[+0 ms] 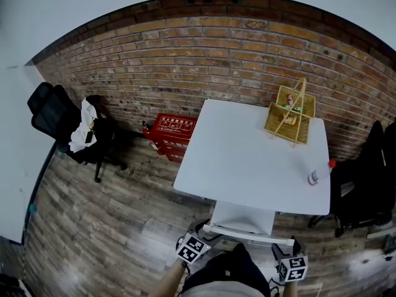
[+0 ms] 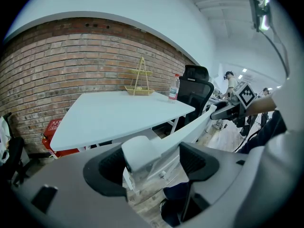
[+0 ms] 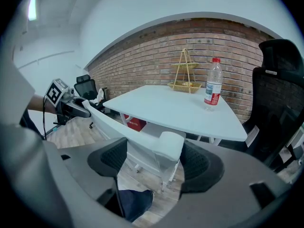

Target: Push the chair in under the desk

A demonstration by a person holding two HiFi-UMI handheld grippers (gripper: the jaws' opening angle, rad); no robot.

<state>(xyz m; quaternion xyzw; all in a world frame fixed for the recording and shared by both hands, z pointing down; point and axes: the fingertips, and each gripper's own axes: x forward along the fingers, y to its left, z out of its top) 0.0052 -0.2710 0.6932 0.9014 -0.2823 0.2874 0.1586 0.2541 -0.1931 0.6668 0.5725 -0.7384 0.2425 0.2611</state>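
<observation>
The white chair stands at the near side of the white desk, its seat partly beneath the top and its back rail toward me. My left gripper is at the rail's left end. In the left gripper view the rail's white corner block lies between the jaws of that gripper, against the left pad and with a gap to the right pad. My right gripper is at the other end. There the corner block sits inside the right gripper, against its right pad only.
A wire basket and a plastic bottle stand on the desk. A red crate sits by the brick wall. One black office chair is at far left, another right of the desk. My legs are at the bottom edge.
</observation>
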